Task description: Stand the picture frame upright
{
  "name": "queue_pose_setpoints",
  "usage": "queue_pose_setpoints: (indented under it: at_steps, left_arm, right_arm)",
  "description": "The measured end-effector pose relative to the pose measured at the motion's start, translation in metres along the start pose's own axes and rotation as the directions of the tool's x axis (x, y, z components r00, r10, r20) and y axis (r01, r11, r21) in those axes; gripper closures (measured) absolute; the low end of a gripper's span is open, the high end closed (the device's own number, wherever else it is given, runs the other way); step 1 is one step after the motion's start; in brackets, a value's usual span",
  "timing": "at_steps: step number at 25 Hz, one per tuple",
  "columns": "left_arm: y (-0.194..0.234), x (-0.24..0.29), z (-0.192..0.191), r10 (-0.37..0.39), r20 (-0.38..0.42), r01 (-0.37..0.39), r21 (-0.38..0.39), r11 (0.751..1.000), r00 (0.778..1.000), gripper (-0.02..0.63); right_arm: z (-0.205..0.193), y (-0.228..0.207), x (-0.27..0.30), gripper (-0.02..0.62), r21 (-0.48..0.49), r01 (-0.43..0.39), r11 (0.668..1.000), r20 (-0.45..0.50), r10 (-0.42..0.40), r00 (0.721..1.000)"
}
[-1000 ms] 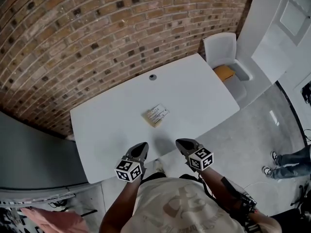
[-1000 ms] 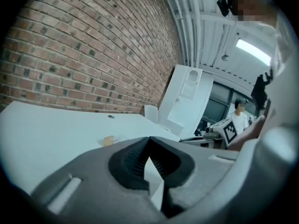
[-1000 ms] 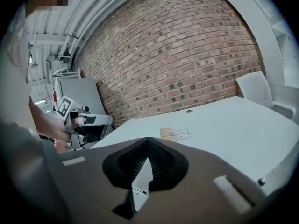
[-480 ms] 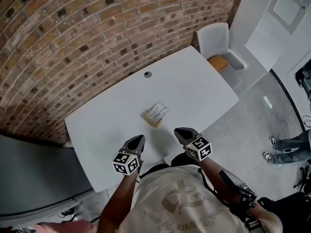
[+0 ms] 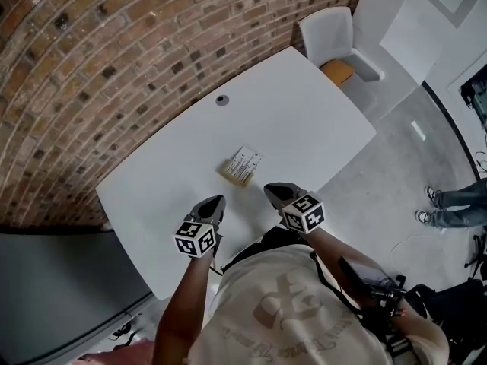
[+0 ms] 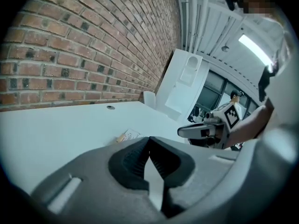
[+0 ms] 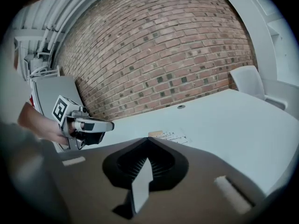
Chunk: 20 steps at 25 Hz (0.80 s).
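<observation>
While the picture frame (image 5: 243, 166) lies flat near the middle of the white table (image 5: 304, 105), the left gripper (image 5: 214, 202) hovers at its 7 o'clock and the right gripper (image 5: 272, 192) at its 4 o'clock, both clear of it, jaws pressed together on nothing.

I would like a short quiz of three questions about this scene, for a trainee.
1. True or false: the picture frame stands upright on the table.
2. The left tool and right tool are: A) open, B) shut and empty, C) shut on the frame.
3. Fill in: the wall beyond the table is of ____.
Key: 1 false, it lies flat; 2 B; 3 brick.
</observation>
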State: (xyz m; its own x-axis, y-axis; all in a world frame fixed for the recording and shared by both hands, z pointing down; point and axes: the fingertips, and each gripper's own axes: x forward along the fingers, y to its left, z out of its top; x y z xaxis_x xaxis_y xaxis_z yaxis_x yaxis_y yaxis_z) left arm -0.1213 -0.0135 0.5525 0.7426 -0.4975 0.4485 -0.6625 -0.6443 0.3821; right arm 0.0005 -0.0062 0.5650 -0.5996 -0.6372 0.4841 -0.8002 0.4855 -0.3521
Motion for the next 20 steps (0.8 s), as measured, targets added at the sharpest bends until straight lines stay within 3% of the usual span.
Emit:
queue_pose_setpoints:
  at_steps: [6, 14, 17, 20]
  left_arm:
    - [0.02, 0.022, 0.012, -0.016, -0.036, 0.017, 0.03, 0.999, 0.999, 0.601]
    - [0.054, 0.063, 0.02, -0.089, -0.102, 0.092, 0.028, 0.995, 0.991, 0.601]
    - [0.067, 0.081, 0.021, -0.117, -0.161, 0.124, 0.035, 0.992, 0.98, 0.6]
    - [0.081, 0.1, 0.019, -0.125, -0.245, 0.14, 0.043, 0.989, 0.961, 0.541]
  right_arm:
    - [-0.005, -0.018, 0.026, 0.589, 0.137, 0.016, 0.99, -0.031, -0.012, 0.999]
    - [-0.021, -0.032, 0.064, 0.588, 0.129, 0.076, 0.989, -0.145, -0.057, 0.988]
    - [-0.025, -0.039, 0.075, 0.588, 0.217, 0.094, 0.972, -0.17, -0.058, 0.984]
    - [-0.028, -0.046, 0.084, 0.588, 0.309, 0.119, 0.944, -0.188, -0.062, 0.98]
